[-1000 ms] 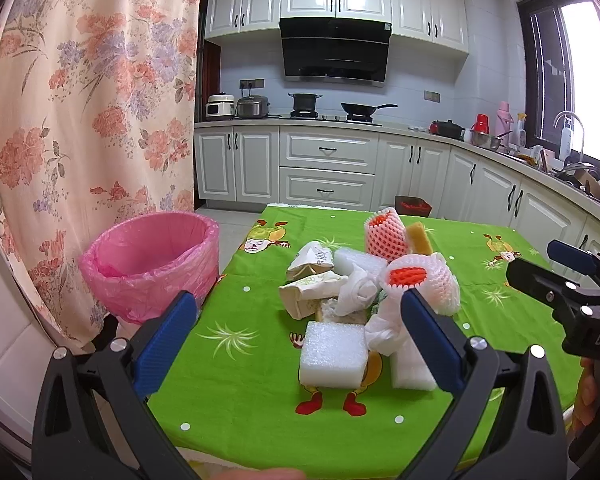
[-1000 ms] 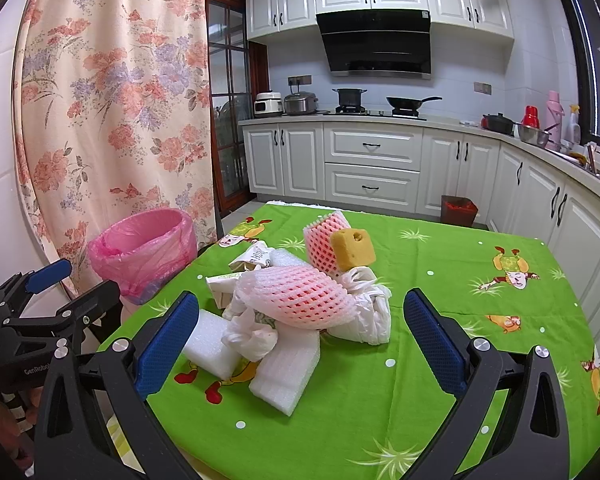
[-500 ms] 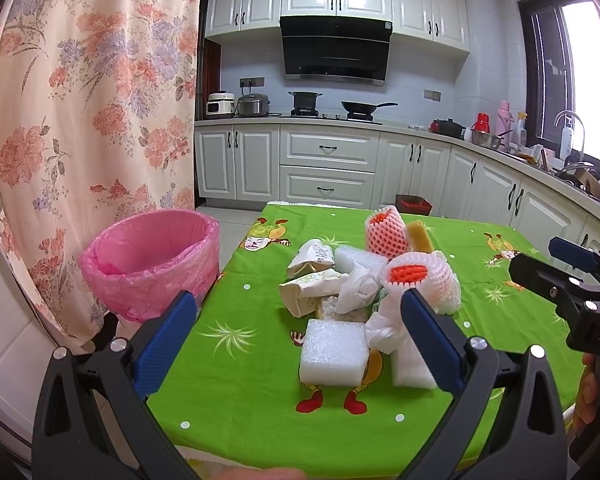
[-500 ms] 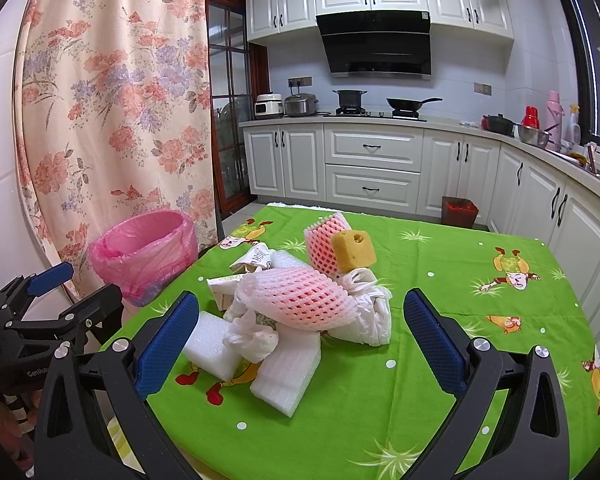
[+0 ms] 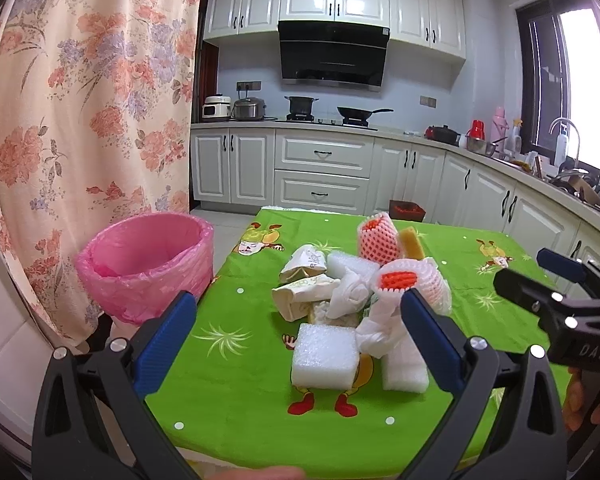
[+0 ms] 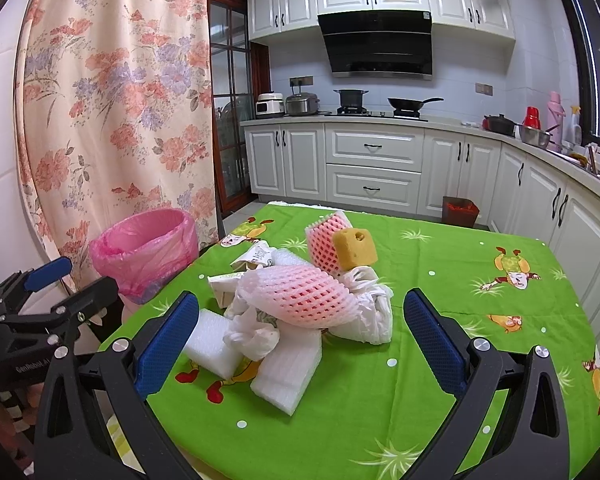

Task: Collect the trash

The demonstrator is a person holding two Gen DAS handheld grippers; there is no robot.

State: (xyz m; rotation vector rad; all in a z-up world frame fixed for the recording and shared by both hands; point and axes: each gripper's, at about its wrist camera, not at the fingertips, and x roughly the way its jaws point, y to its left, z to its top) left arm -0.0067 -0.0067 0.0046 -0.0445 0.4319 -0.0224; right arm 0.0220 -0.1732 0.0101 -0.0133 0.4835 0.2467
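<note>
A heap of trash lies mid-table: white foam blocks [image 5: 325, 354] [image 6: 287, 372], pink fruit nets [image 5: 412, 282] [image 6: 300, 295], crumpled white plastic [image 6: 364, 316], paper wrappers [image 5: 304, 294] and a yellow sponge [image 6: 355, 249]. A bin with a pink liner [image 5: 148, 266] [image 6: 146, 250] stands off the table's left side. My left gripper [image 5: 296, 340] hangs open before the near table edge, nothing between its fingers. My right gripper [image 6: 300, 344] is open too, short of the heap, holding nothing. Each gripper shows in the other's view: the right one [image 5: 556, 292], the left one [image 6: 52, 292].
The table wears a green cartoon-print cloth [image 6: 440, 280]. A floral curtain [image 5: 80, 120] hangs at the left behind the bin. White kitchen cabinets [image 6: 374, 172] and a counter with pots run along the back and right. A small red bin [image 6: 460, 210] sits on the floor beyond the table.
Hardly anything differs. The right gripper has crept slightly forward toward the heap; the left view is nearly the same. Both stay open.
</note>
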